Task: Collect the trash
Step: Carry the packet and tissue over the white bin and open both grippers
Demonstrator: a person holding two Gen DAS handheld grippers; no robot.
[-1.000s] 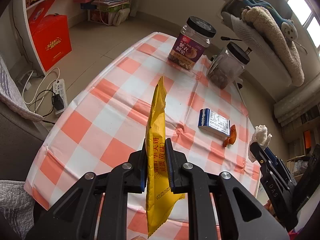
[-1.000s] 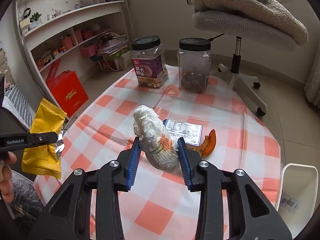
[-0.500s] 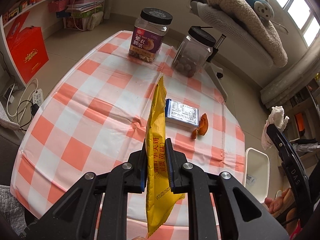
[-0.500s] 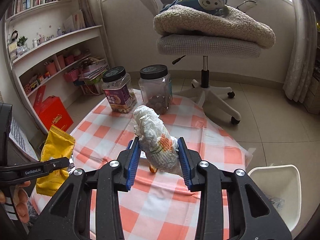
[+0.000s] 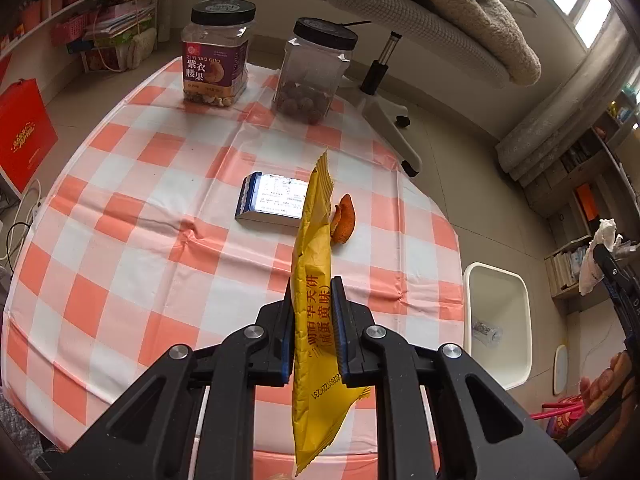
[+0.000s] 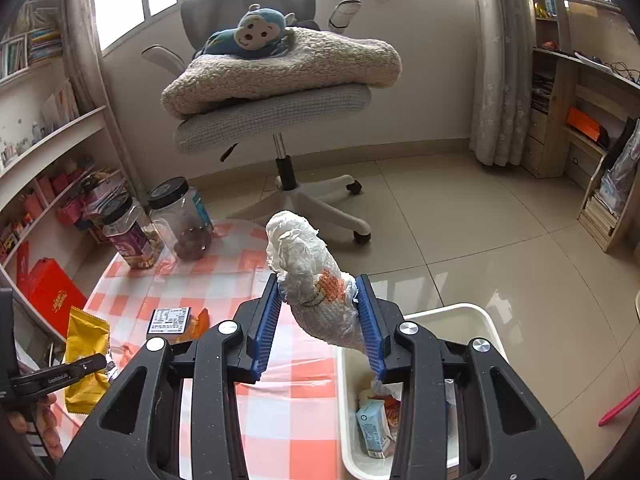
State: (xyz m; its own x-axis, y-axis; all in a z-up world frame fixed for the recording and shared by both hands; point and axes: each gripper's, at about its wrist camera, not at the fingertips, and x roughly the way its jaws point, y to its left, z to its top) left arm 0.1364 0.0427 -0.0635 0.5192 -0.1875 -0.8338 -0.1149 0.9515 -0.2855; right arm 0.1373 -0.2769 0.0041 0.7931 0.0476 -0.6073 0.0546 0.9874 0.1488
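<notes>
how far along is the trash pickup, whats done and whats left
Done: the white bin beside the table already holds some wrappers. In hand: the left gripper is shut on a yellow snack packet, and the right gripper clamps a crumpled white plastic bag above the bin. Left: the small blue box and orange peel on the checked tablecloth.

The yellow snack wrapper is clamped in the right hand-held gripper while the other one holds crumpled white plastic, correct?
Not quite: the yellow snack wrapper is clamped in the left hand-held gripper, as the left wrist view shows. The right hand-held gripper holds the crumpled white plastic.
</notes>
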